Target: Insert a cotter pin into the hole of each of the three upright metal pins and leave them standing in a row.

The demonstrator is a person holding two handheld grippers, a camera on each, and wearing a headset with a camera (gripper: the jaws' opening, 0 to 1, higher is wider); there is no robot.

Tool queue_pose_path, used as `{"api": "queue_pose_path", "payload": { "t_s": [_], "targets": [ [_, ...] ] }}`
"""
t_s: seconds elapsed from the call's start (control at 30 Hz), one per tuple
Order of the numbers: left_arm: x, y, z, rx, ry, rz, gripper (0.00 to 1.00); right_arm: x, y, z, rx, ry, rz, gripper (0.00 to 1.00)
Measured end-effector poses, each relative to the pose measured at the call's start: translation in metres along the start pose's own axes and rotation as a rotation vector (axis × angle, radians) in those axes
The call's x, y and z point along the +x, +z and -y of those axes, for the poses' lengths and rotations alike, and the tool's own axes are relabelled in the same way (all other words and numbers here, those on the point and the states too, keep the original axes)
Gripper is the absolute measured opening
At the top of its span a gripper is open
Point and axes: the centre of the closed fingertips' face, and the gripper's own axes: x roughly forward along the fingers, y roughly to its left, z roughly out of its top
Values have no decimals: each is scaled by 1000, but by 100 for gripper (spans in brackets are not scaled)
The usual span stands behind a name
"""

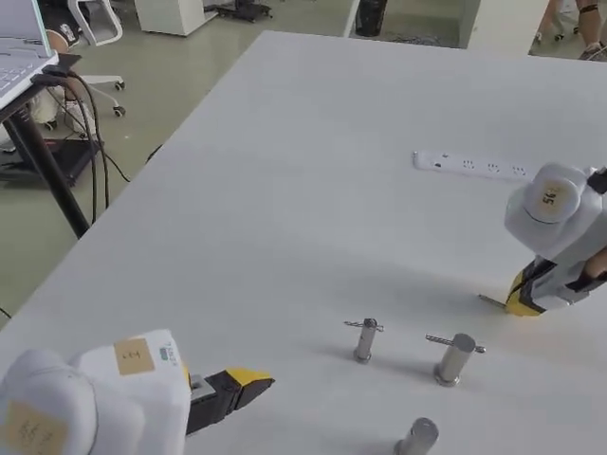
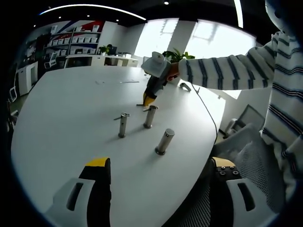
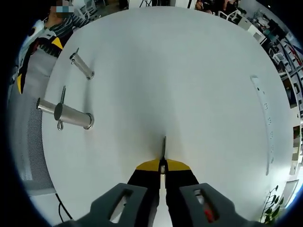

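Observation:
Three upright metal pins stand on the white table (image 1: 313, 190). The left pin (image 1: 364, 341) and the right pin (image 1: 453, 358) each carry a cotter pin through the top. The nearest pin (image 1: 417, 438) has a bare top. My right gripper (image 1: 517, 301) rests low on the table to the right of them, shut on a cotter pin (image 3: 164, 146) that sticks out past its tips (image 3: 162, 166). My left gripper (image 1: 242, 384) hovers at the near left, open and holding nothing (image 2: 160, 163). In the left gripper view the bare pin (image 2: 164, 141) stands closest.
A white power strip (image 1: 474, 166) lies on the table behind the right gripper. The table's edge runs along the left, with floor, cables and a desk with a laptop (image 1: 19, 47) beyond it. A striped sleeve (image 2: 227, 71) reaches in from the right.

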Motion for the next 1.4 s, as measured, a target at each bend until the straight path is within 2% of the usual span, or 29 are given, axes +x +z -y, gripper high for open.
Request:
{"api": "queue_pose_path", "payload": {
  "t_s": [0.23, 0.33, 0.47, 0.73, 0.83, 0.9, 1.1, 1.4],
  "targets": [
    [-1, 3, 2, 0, 11, 26, 83, -1, 0, -2, 13, -16, 8, 0],
    [0, 1, 5, -12, -1, 20, 78, -5, -1, -3, 5, -33, 8, 0],
    [1, 4, 6, -13, 0, 33, 75, -14, -1, -4, -14, -64, 21, 0],
    [6, 22, 6, -14, -3, 74, 67, -53, 8, -8, -46, -163, 132, 0],
    [10, 28, 2, -20, 8, 87, 68, -69, 12, -14, -56, -193, 177, 0],
    [12, 31, 0, -23, 14, 90, 68, -72, 13, -9, -57, -204, 205, 0],
    [18, 49, -4, -59, 9, 110, 63, -100, 26, -30, -75, -260, 288, 0],
    [31, 70, -8, -46, 14, 112, 59, -135, 51, -61, -170, -368, 412, 0]
  ]
}}
